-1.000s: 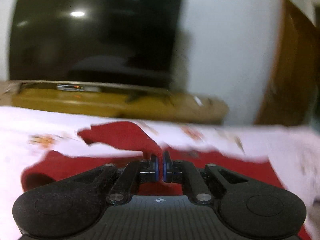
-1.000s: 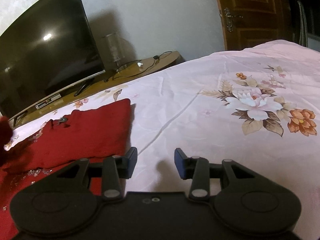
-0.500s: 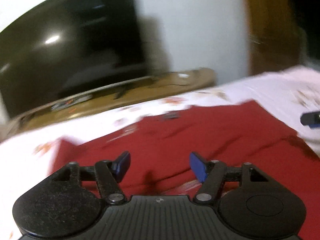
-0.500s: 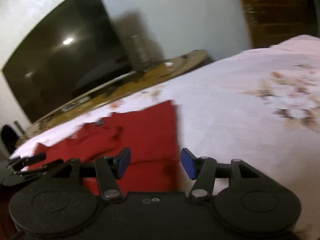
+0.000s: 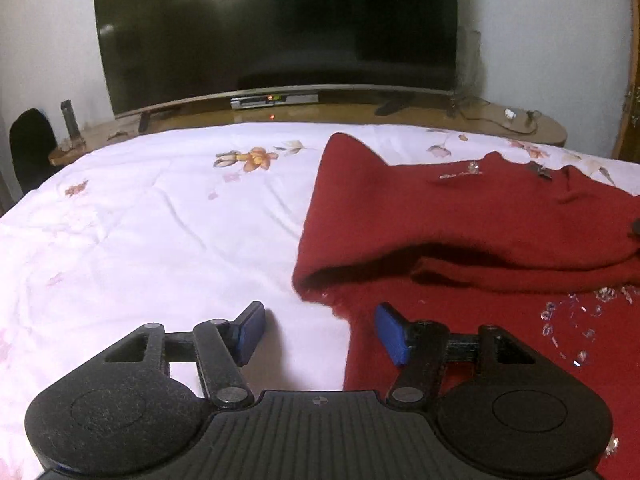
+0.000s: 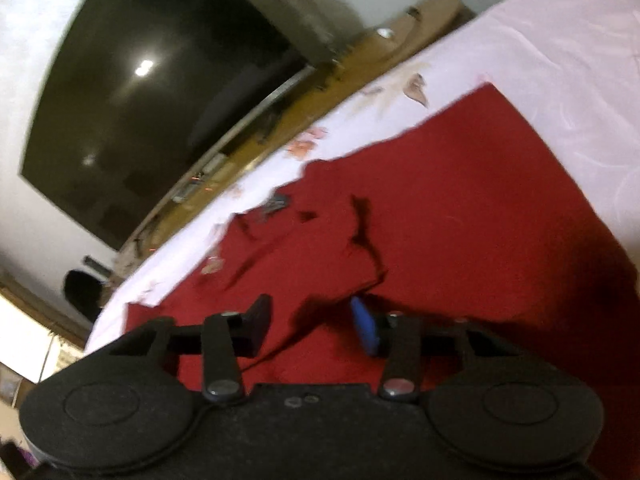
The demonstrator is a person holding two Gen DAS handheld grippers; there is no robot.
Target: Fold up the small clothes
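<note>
A: Left gripper [image 5: 318, 330] hangs low with jaws apart, having just narrowed slightly, nothing in them; the red top's [image 5: 460, 220] near left edge lies just ahead, toward its right finger

B: Right gripper [image 6: 310, 322] sits over the cloth, jaws closing in, gripping nothing. The top stretches away across the bedsheet [image 5: 160, 220] toward the television [image 5: 276, 28]

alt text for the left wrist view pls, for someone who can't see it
An open hand-held gripper hovers at the near left edge of a red sweater, folded over itself on a pale floral bedsheet. Behind the bed, a large dark television stands on a low wooden stand.
</note>
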